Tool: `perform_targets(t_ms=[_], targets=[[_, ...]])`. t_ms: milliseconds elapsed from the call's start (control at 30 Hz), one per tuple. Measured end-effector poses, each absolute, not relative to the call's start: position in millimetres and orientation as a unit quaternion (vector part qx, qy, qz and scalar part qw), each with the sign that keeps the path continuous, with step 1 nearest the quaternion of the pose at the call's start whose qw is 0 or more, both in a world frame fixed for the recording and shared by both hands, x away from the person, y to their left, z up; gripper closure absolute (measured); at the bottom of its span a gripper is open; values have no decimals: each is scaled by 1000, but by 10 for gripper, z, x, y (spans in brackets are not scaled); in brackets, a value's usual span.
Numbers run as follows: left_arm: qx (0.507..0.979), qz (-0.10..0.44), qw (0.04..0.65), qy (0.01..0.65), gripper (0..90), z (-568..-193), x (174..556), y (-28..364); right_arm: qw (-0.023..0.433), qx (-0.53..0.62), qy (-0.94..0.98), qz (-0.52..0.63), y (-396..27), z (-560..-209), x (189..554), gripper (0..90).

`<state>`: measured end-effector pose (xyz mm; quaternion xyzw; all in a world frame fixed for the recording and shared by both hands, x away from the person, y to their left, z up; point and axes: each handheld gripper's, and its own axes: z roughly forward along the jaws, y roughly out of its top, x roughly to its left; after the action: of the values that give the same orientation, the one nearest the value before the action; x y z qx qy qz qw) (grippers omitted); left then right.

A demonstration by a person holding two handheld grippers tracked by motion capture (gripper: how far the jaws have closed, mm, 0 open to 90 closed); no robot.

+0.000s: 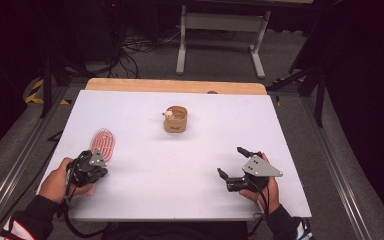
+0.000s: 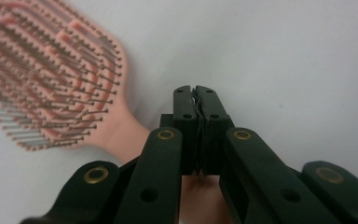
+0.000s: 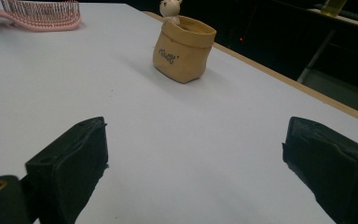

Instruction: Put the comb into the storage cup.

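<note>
1. Worktop: a white sheet laid over a wooden board, whose far edge shows as a tan strip. It carries everything in use and leaves a broad bare middle between the two hands.

2. Right hand-held gripper: rests near the front right corner with its jaws spread wide and nothing between them. In the right gripper view the two black pads frame bare worktop and aim toward the pouch, so it seems to be waiting.

3. Left hand-held gripper: sits near the front left edge, right at the handle end of the hairbrush. In the left gripper view its jaws are pressed together with no gap. The pink handle passes beneath them rather than between them, so nothing appears to be held.

4. Hairbrush: pink, lying flat at the left of the worktop with bristles up and handle toward the person, the end that suits a pickup.

5. Pouch: a small tan fabric container standing upright past the centre, mouth open upward, well apart from the hairbrush. It looks like a likely receptacle.

6. Figurine: a small pale toy perched at the pouch's rim.
</note>
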<state>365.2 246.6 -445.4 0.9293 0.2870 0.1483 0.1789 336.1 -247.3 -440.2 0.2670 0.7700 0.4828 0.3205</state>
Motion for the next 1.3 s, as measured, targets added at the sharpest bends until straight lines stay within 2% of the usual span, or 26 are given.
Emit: perform_targets(t_ms=[367,600,700,867,967,1000,1167,1233,1300], targets=[[912,149,202,323,881,-4466,3585,2766,320,269,772,479,-2478,-4400,3364,71],[886,164,263,344,782,-4324,3405,2940,321,272,770,479,-2497,-4389,3364,71],[861,185,285,378,612,-4284,3348,3012,323,271,771,477,-2493,-4390,3362,71],[830,189,274,447,246,-4364,3415,3006,322,271,774,474,-2479,-4396,3366,71],[817,184,252,484,115,-4429,3499,2993,324,271,773,473,-2480,-4395,3365,71],[816,180,250,489,98,-4447,3518,2992,325,273,772,472,-2482,-4395,3367,71],[812,157,240,508,130,-4484,3650,2985,323,278,771,473,-2498,-4400,3391,71],[813,140,248,509,267,-4470,3717,3000,323,282,771,471,-2493,-4403,3392,78],[814,126,244,511,352,-4467,3768,3008,322,281,772,470,-2477,-4407,3381,78]])
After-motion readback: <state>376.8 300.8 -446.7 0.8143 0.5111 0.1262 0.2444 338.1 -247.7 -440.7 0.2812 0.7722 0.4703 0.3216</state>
